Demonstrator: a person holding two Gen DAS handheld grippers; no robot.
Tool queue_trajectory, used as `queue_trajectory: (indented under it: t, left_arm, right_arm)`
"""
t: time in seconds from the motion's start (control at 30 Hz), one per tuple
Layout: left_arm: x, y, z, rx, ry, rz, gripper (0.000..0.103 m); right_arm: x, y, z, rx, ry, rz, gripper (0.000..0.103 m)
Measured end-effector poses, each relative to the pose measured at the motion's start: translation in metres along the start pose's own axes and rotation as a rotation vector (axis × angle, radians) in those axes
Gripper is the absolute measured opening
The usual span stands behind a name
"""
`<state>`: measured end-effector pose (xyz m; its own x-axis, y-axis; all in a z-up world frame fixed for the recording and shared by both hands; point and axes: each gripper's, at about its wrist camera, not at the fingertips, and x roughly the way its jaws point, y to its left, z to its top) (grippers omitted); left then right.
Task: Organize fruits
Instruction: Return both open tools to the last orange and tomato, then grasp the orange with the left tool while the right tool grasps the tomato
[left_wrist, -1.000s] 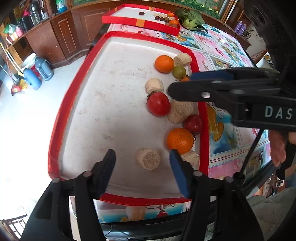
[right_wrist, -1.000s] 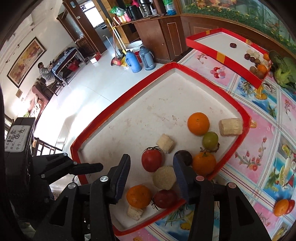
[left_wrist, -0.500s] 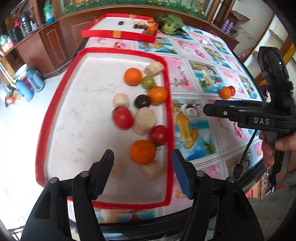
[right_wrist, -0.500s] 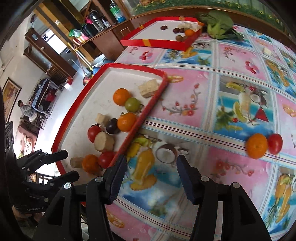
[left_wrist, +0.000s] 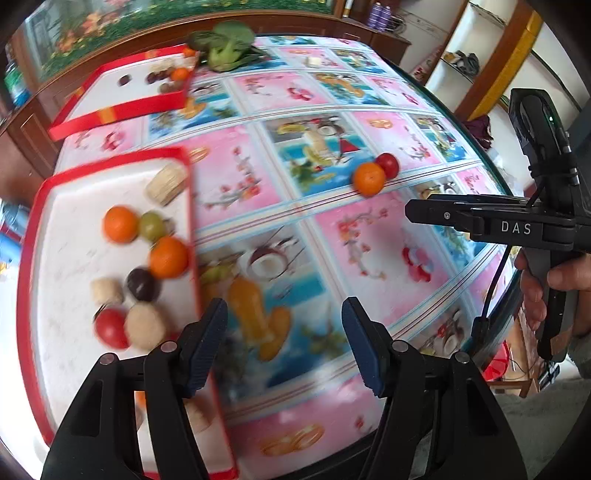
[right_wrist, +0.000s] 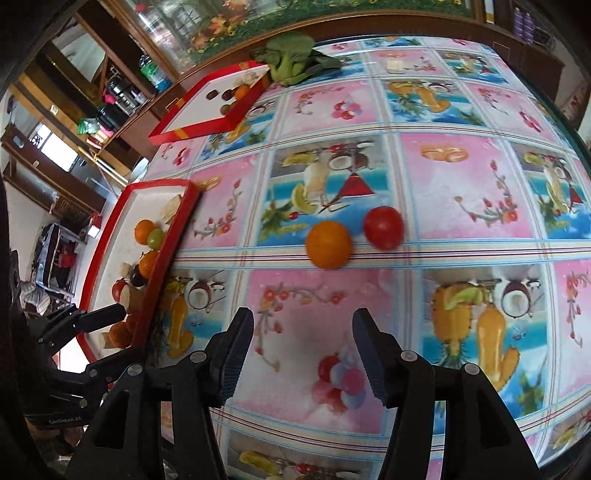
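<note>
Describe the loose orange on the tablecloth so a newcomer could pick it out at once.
Start at the fruit-print tablecloth, outside both red trays. Near its middle two round fruits sit touching: the orange and a red tomato. It is the only orange lying on the cloth itself; the others sit inside the near tray.

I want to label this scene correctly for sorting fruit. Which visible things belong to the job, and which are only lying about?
Belongs to the job:
- loose orange and tomato on the tablecloth
- near red tray with its mixed fruit
- far red tray
- both open, empty grippers: left, right

Only lying about:
- leafy greens
- printed tablecloth
- cabinets
</note>
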<state>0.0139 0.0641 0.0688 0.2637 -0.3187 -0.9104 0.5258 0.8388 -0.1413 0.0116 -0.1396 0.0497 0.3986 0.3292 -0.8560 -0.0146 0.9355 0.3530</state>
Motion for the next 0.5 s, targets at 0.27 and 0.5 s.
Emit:
queue_trajectory:
  t: [0.27, 0.5]
  left_arm:
    - [0.037, -0.047, 0.052, 0.093, 0.015, -0.048, 0.063]
    - [0.076, -0.066, 0.094, 0.114, 0.021, -0.064, 0.063]
  right_arm:
    - [-0.02, -0.041, 0.007, 0.068, -0.052, -0.04, 0.058]
    - [-0.027, -0.059, 0.013, 0.091, -0.069, -0.053, 0.058]
